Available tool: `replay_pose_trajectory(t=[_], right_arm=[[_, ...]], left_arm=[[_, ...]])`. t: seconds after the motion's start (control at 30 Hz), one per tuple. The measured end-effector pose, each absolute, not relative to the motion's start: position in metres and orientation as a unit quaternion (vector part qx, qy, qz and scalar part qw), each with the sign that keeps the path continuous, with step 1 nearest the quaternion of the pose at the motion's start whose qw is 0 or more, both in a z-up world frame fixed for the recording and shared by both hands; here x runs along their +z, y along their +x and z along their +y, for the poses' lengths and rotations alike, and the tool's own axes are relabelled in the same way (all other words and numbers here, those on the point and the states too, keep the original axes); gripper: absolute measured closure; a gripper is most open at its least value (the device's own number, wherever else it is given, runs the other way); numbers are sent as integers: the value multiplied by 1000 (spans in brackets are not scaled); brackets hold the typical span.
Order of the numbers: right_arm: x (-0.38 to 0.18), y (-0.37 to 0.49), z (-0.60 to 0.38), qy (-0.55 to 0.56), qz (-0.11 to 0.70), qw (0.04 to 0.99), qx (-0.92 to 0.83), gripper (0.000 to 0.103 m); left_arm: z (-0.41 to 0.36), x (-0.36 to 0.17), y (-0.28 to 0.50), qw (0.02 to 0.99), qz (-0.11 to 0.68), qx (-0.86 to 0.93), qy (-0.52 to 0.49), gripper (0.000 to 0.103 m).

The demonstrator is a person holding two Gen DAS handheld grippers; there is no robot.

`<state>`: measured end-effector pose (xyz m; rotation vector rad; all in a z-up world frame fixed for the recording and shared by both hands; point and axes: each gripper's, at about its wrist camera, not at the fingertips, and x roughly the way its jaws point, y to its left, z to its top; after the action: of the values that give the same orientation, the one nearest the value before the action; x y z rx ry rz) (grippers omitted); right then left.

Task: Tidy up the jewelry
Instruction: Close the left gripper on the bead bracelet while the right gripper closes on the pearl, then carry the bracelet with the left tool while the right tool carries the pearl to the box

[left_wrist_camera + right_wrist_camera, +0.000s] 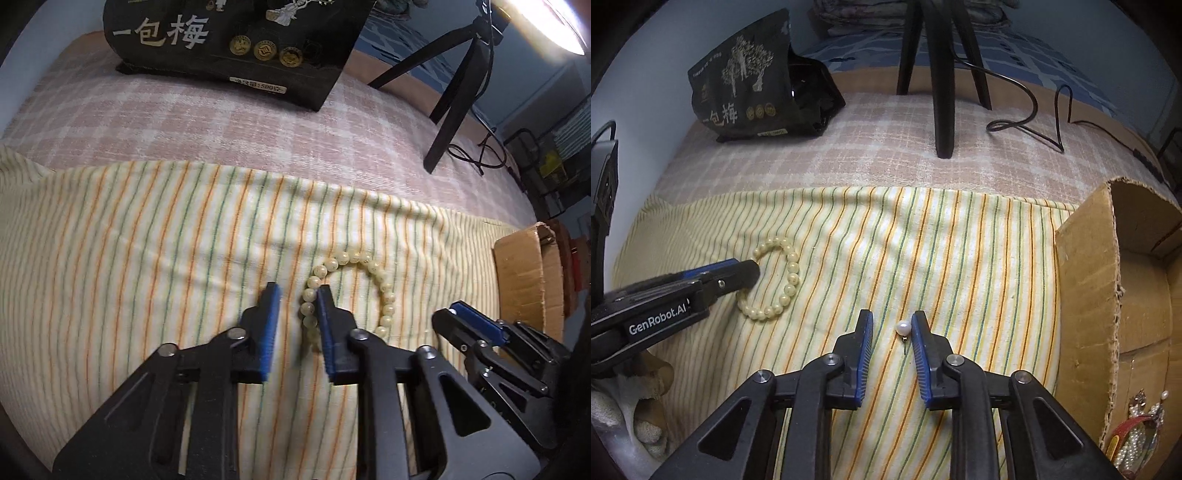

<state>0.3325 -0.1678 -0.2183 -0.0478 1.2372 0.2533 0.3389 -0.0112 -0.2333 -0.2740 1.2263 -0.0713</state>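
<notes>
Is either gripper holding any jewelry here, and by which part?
Neither. The left gripper straddles the bead bracelet at its left side, fingers not pressing. The right gripper flanks the pearl earring, unclamped.

A black snack bag point(236, 48) printed with pale Chinese characters and gold medallions stands at the top of the frame on a pink checked cloth point(184, 125). A black tripod point(942, 74) rests on that cloth at upper centre, with a black cable point(1027, 118) looping to its right. A striped yellow cloth point(960, 258) fills the middle.
</notes>
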Motion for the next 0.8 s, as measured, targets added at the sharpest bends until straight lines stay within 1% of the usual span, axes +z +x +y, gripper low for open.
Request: replay_pose_trajectory(t=[0.03, 0.07, 0.13, 0.4, 0.8], right_arm=[[-219, 333, -166, -28, 577, 807, 119, 87], [-219, 332, -166, -31, 577, 808, 119, 89], [-219, 332, -165, -34, 575, 809, 121, 97], [-207, 330, -187, 36, 570, 809, 138, 97], [-166, 314, -208, 59, 532, 833, 140, 97]], left_arm=[[-10, -233, 339, 810, 572, -29, -126, 94], [-9, -234, 339, 811, 571, -26, -128, 96], [-5, -234, 338, 810, 569, -26, -143, 97], [14, -223, 333, 809, 556, -19, -190, 98], [19, -178, 316, 823, 522, -54, -216, 98]])
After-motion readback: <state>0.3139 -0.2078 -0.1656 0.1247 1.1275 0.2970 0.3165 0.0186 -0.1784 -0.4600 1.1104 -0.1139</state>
